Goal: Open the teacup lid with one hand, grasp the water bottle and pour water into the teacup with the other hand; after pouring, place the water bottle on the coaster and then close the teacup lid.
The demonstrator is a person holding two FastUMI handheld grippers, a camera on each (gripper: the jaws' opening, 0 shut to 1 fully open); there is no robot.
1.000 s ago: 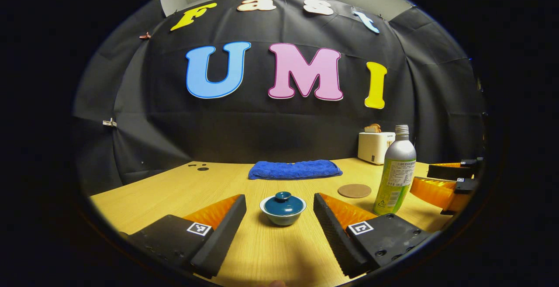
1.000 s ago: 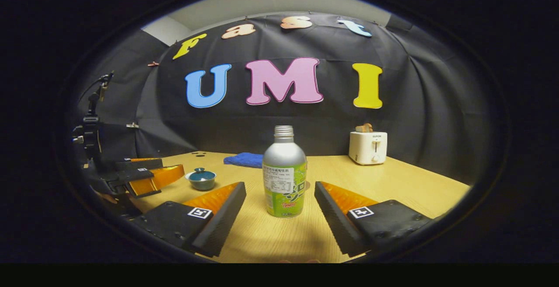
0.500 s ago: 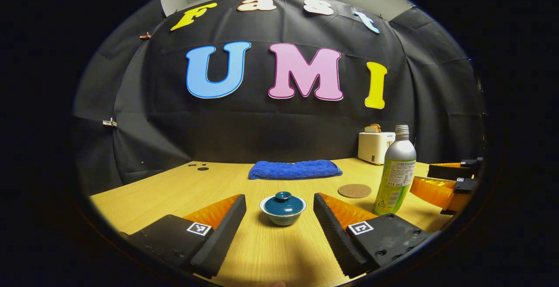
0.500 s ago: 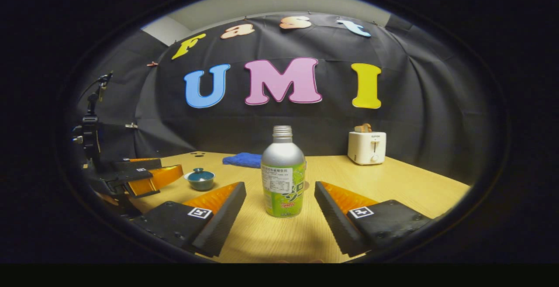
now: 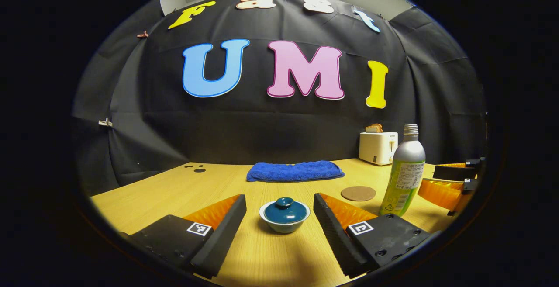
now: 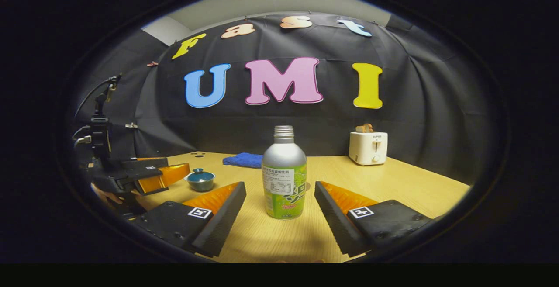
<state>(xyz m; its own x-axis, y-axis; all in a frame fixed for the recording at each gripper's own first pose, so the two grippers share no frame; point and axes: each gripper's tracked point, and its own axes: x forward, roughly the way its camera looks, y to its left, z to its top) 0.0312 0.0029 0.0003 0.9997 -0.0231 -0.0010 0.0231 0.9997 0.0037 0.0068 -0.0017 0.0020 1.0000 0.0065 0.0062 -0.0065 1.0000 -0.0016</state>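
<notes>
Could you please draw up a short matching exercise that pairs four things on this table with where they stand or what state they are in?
Things:
1. teacup
2. water bottle
3. coaster
4. blue towel

States or places:
A. folded near the booth wall
B. bare, nothing set on it
C. lid on, between the open left tongs
D. upright, uncapped, between the open right tongs

Pairs: 1-C, 2-D, 3-B, 4-A

Wooden table point(image 5: 183, 191) — lidded teacup point(image 5: 284, 215), water bottle point(image 6: 284, 173), coaster point(image 5: 358, 193), blue towel point(image 5: 295, 171), toaster point(image 6: 367, 147).
</notes>
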